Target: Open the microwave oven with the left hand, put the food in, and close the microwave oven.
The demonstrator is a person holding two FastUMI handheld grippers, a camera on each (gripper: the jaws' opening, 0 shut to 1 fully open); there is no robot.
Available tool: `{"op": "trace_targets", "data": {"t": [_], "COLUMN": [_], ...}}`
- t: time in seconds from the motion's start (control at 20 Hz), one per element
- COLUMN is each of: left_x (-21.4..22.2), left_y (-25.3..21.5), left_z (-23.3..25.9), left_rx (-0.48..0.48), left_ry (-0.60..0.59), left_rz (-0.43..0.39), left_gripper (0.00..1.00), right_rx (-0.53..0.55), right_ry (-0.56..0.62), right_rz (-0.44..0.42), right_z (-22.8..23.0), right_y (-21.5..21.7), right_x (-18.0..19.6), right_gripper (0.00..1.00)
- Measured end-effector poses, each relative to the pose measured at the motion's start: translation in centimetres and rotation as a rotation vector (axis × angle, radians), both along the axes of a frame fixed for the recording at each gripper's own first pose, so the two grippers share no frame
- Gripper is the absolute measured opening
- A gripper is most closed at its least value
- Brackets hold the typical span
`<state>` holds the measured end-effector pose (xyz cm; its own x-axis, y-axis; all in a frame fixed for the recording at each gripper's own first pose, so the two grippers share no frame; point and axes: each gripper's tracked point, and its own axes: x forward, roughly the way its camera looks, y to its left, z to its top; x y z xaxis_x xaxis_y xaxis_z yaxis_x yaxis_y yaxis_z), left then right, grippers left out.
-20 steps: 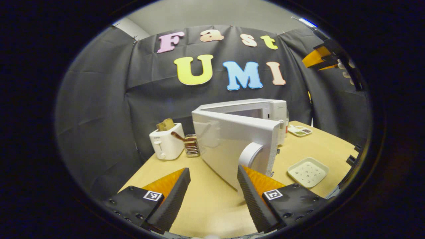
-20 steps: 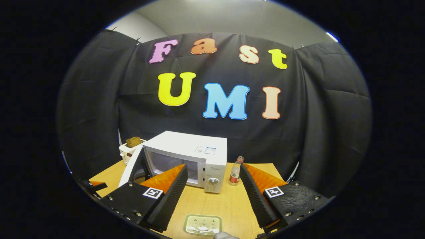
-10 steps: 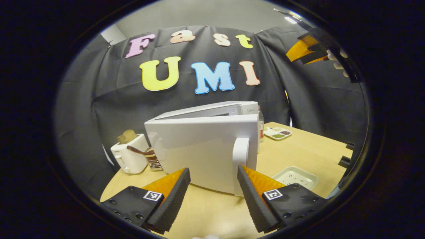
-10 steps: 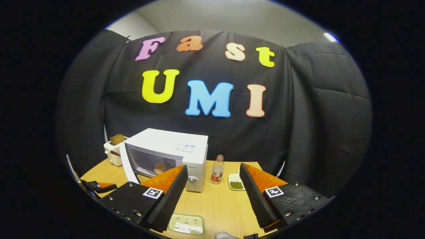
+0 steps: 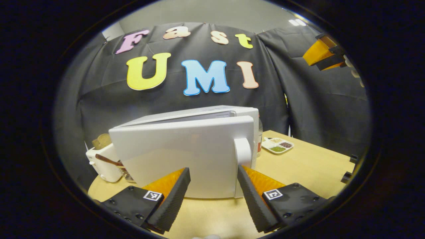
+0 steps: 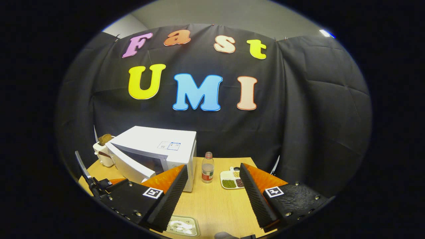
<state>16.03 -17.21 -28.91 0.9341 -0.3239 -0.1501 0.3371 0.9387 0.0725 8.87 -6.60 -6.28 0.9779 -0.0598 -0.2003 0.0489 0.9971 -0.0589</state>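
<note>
Left tool (image 5: 212, 186) is spread wide, holding nothing, right up against the microwave door (image 5: 179, 156). Its right finger (image 5: 250, 196) sits just below the white handle (image 5: 243, 153) at 12 o'clock of it; whether they touch I cannot tell. That door stands nearly shut, a thin gap left along the top of the microwave (image 6: 156, 151). Right tool (image 6: 212, 196) is also wide and empty, well back from the oven, over the tabletop (image 6: 215, 205). From there the microwave lies at 10 o'clock, a bottle (image 6: 208, 167) at 12, a divided dish (image 6: 231, 179) at 1, and a tray (image 6: 182, 226) just under the fingers at 7. A toaster (image 6: 102, 155) with bread stands beyond the microwave's far side.
</note>
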Motion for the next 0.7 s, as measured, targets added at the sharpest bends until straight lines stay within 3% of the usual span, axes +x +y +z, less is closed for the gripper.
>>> {"op": "trace_targets", "data": {"t": [0.4,0.5,0.7], "left_x": [6.7,6.8,6.7], "left_y": [-2.3,-3.9,-3.6], "left_z": [-1.1,-1.7,-1.5], "left_rx": [0.007,-0.03,-0.044], "left_ry": [0.023,0.052,0.03], "left_rz": [0.082,0.056,0.114], "left_gripper": [0.97,1.0,1.0], "right_rx": [-0.008,-0.005,-0.027], "right_ry": [0.063,0.092,0.078], "right_rz": [-0.037,-0.037,0.004], "right_z": [-1.8,-2.6,-2.9], "right_y": [-3.1,-3.5,-4.0], "right_x": [2.1,2.7,4.4], "right_gripper": [0.96,0.96,0.96]}}
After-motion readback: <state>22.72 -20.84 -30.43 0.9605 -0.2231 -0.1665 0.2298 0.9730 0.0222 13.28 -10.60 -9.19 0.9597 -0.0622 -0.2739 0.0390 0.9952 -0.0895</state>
